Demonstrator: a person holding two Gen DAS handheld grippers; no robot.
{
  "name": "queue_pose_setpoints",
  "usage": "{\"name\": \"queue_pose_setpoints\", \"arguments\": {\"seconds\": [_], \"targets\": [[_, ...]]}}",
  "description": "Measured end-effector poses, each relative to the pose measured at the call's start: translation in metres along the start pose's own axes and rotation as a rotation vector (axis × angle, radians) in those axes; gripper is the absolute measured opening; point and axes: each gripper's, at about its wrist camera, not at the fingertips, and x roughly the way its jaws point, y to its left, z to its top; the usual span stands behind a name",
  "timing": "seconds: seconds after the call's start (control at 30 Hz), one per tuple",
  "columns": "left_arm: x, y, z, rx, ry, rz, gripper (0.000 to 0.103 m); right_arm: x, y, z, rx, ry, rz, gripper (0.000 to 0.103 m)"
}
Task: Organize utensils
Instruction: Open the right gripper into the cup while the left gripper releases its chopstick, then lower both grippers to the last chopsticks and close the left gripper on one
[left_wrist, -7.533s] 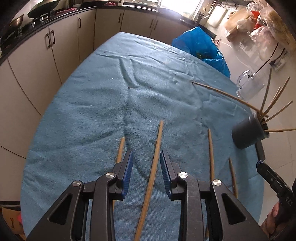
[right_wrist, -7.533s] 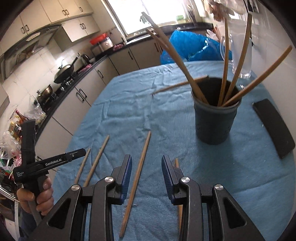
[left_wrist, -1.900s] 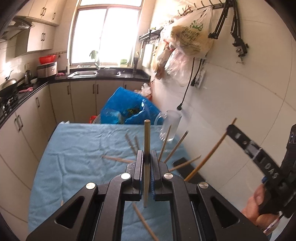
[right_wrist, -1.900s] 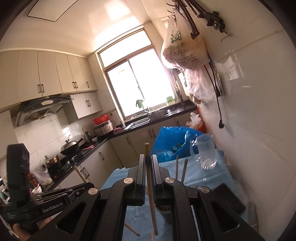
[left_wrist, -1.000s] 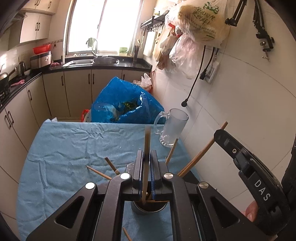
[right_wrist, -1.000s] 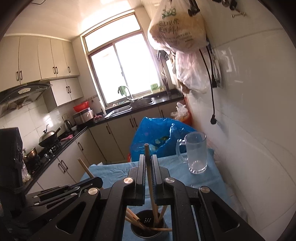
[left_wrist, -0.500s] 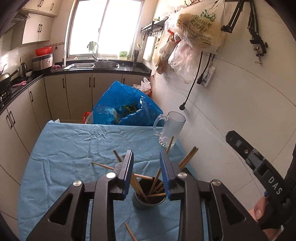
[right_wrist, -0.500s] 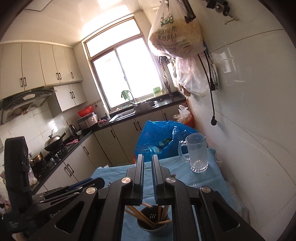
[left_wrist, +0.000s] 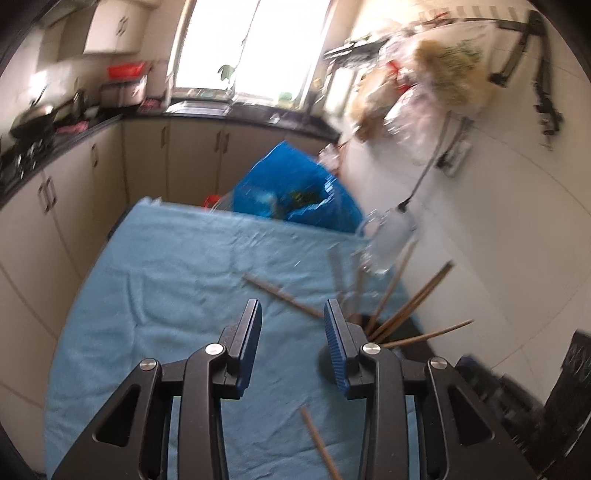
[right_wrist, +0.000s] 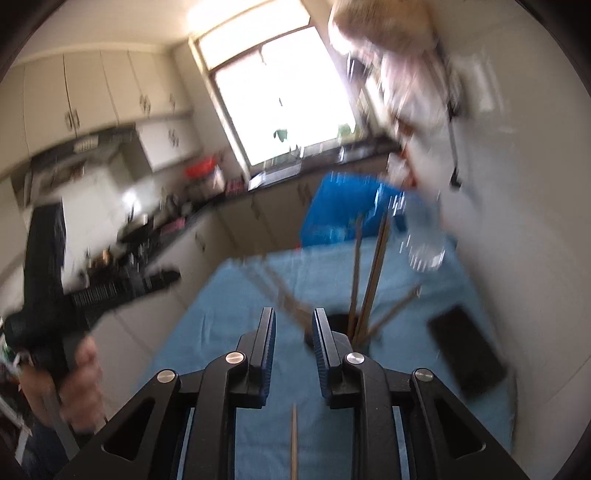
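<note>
Left claw (left_wrist: 291, 332) is spreading, nothing between its jaws. Right claw (right_wrist: 293, 336) is also spreading, empty. Chopsticks (right_wrist: 373, 277) are standing in the dark cup (right_wrist: 338, 321) at its 1 o'clock on the bench (left_wrist: 166, 277); one loose chopstick (left_wrist: 319, 443) is lying at 6 o'clock.

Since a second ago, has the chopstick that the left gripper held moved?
Yes. It has left the left gripper, whose jaws are opening empty, and now stands among the chopsticks in the dark cup on the blue cloth.
</note>
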Motion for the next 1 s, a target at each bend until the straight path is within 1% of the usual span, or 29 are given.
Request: {"name": "queue_pose_setpoints", "arguments": {"seconds": [0.03,0.07,0.17,0.27,0.33,0.4,0.53,0.7,0.8,0.83,0.87,1.0], "targets": [[0.008,0.012,-0.006,-0.025,0.027,0.010,0.034,0.015,0.002,-0.013,-0.009,0.058,0.003,0.022],[0.014,0.022,-0.011,-0.044,0.048,0.014,0.034,0.024,0.002,-0.022,-0.013,0.092,0.003,0.022],[0.031,0.045,-0.025,-0.086,0.099,0.037,0.034,0.067,0.002,-0.056,-0.010,0.262,0.007,0.022],[0.044,0.066,-0.039,-0.124,0.145,0.055,0.034,0.105,0.000,-0.081,-0.020,0.382,-0.011,0.022],[0.046,0.076,-0.044,-0.140,0.155,0.057,0.034,0.123,-0.001,-0.090,-0.027,0.431,-0.027,0.022],[0.046,0.089,-0.052,-0.153,0.162,0.068,0.034,0.139,0.000,-0.096,-0.042,0.466,-0.034,0.022],[0.042,0.115,-0.063,-0.177,0.187,0.082,0.034,0.156,0.005,-0.103,-0.076,0.501,-0.047,0.022],[0.022,0.159,-0.084,-0.203,0.204,0.148,0.034,0.170,0.021,-0.115,-0.146,0.544,-0.048,0.023],[0.010,0.184,-0.098,-0.232,0.215,0.187,0.036,0.169,0.031,-0.123,-0.198,0.523,-0.069,0.021],[0.009,0.189,-0.102,-0.234,0.220,0.195,0.038,0.167,0.035,-0.125,-0.206,0.524,-0.060,0.019],[0.008,0.194,-0.107,-0.232,0.228,0.209,0.038,0.165,0.037,-0.126,-0.209,0.524,-0.047,0.011],[0.013,0.202,-0.124,-0.218,0.274,0.241,0.039,0.163,0.056,-0.136,-0.214,0.530,0.027,0.008]]}}
